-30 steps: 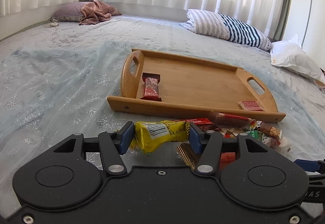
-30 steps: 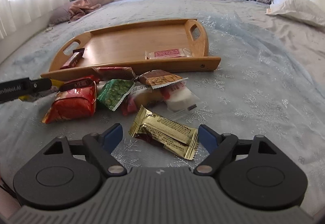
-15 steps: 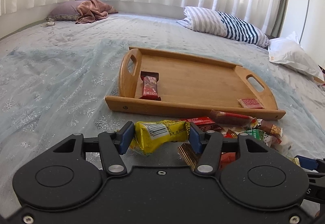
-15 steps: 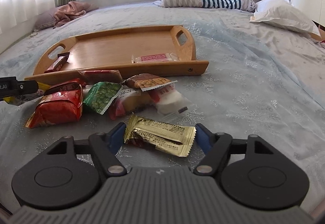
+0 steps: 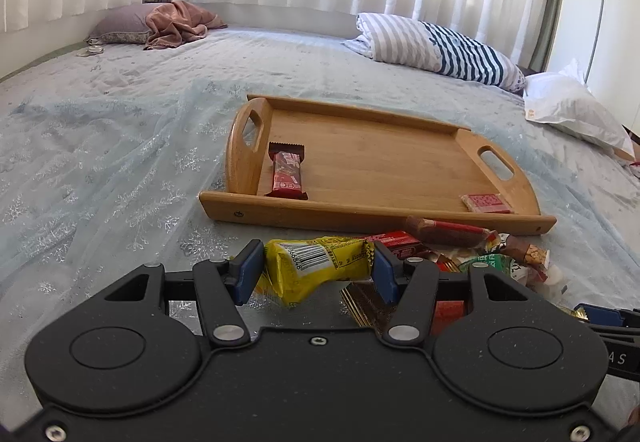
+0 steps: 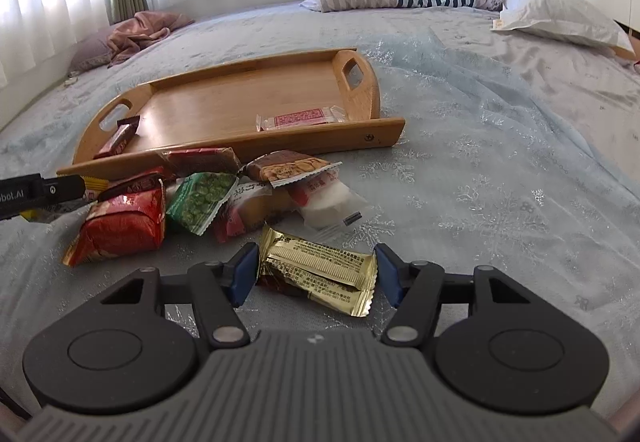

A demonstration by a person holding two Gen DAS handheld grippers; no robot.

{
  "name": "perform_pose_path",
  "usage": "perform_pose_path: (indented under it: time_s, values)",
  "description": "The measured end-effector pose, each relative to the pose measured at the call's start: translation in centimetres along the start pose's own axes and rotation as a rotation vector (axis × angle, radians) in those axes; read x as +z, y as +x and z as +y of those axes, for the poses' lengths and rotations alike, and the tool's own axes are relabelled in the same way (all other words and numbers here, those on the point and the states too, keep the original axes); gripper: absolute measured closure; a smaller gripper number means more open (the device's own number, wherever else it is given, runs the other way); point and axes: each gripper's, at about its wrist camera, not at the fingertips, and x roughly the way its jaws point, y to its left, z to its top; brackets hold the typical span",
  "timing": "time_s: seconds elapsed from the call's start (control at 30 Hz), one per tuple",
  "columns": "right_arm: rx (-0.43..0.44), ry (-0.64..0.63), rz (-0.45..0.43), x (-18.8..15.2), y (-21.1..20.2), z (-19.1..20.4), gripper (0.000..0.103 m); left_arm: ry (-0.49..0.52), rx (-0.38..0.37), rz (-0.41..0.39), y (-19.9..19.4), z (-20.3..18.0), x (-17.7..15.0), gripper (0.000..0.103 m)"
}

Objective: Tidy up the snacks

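- Yellow packet (image 5: 316,266) pinched between the pads of the left gripper (image 5: 318,276), wrapper bulging under the squeeze, just short of the near rim of the wooden tray (image 5: 360,215).
- Gold packet (image 6: 320,270) flat on the bed (image 6: 480,181) between the jaws of the right gripper (image 6: 316,278); jaws just closing in, pads right at the packet's two ends, no firm squeeze evident yet.
- Only two snacks in the tray: a red bar (image 5: 286,175) by the left handle and a pink wafer (image 5: 485,202) in the near right corner.
- Rest of the heap (image 6: 192,201) loose on the bed, against the tray's near wall.
- Judged as the pick-up step, early in the task: one snack secured, a second about to be.
- Next move, likely: finish the right pinch, lift both clear of the near wall, then set them down on bare wood away from the two already there.
- Called for care with the slick foil, prone to slipping out endwise.
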Motion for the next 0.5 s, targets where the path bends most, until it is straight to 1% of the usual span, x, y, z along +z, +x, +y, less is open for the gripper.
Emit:
perform_pose_path:
  time_s: [0.13, 0.5]
  values:
    - [0.031, 0.013, -0.009, 0.5, -0.4, -0.1, 0.039, -0.003, -0.006, -0.009, -0.3, 0.1, 0.2, 0.048]
    - [0.043, -0.004, -0.059, 1.6, -2.0, 0.4, 0.038, 0.005, -0.021, -0.032, -0.7, -0.4, 0.4, 0.048]
